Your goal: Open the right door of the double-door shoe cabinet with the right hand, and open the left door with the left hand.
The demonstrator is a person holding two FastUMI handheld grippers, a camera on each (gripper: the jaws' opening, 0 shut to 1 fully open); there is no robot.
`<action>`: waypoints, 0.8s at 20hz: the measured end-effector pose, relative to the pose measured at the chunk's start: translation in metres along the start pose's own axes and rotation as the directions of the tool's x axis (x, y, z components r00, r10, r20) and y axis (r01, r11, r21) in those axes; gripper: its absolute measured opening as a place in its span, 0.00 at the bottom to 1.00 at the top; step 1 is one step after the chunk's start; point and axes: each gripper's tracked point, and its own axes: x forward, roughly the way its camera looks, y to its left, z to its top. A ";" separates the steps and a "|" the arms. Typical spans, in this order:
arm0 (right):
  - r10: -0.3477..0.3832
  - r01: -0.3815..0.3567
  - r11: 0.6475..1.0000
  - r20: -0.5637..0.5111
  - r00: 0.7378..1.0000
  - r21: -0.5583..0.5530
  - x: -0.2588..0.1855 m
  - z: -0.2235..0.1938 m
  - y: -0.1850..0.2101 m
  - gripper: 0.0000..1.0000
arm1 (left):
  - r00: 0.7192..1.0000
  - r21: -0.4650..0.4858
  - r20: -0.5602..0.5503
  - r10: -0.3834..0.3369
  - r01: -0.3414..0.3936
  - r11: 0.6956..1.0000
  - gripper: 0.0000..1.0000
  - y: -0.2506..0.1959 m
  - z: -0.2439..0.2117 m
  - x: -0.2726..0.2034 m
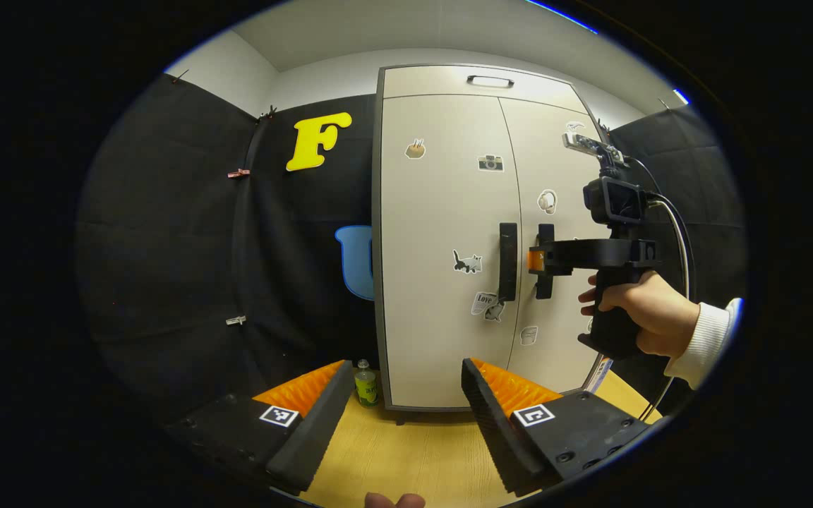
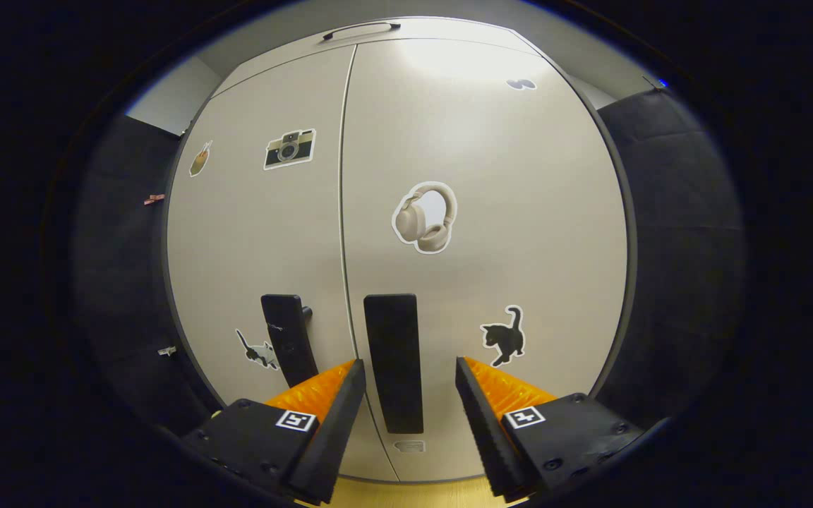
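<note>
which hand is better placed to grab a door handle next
Right. Its tool is open, with the right handle between its fingers, right up at the closed doors. The left tool is also open but sits back over the table, well off the left handle.

Shoe cabinet (image 1: 449,247) doors are finished in pale beige, framed in grey; handles (image 2: 394,360) are black. Stickers: black cat (image 2: 504,337), beige headphones (image 2: 425,217). Desk (image 1: 406,451) is light wood-grained. Sleeve (image 1: 704,342) is white.
</note>
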 end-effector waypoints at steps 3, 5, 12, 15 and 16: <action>0.005 -0.005 1.000 0.009 1.000 -0.004 0.005 0.001 0.005 0.60 | 1.000 -0.005 -0.002 0.003 -0.003 1.000 0.95 0.003 -0.001 0.003; -0.001 0.001 1.000 0.017 1.000 -0.026 0.011 0.000 0.007 0.42 | 1.000 -0.009 -0.003 0.006 -0.006 1.000 0.95 0.004 -0.002 0.003; -0.040 0.044 0.996 0.048 0.998 -0.081 0.010 0.000 0.004 0.30 | 0.999 -0.020 -0.022 0.028 -0.029 0.999 0.95 0.011 -0.010 -0.009; -0.043 0.045 0.996 0.033 0.999 -0.072 0.011 -0.002 0.003 0.30 | 0.999 -0.024 -0.022 0.046 -0.046 0.999 0.95 0.015 -0.010 -0.019; -0.045 0.047 0.997 0.030 0.999 -0.063 0.011 -0.001 0.003 0.24 | 0.998 -0.025 -0.023 0.054 -0.055 0.998 0.95 0.018 -0.011 -0.022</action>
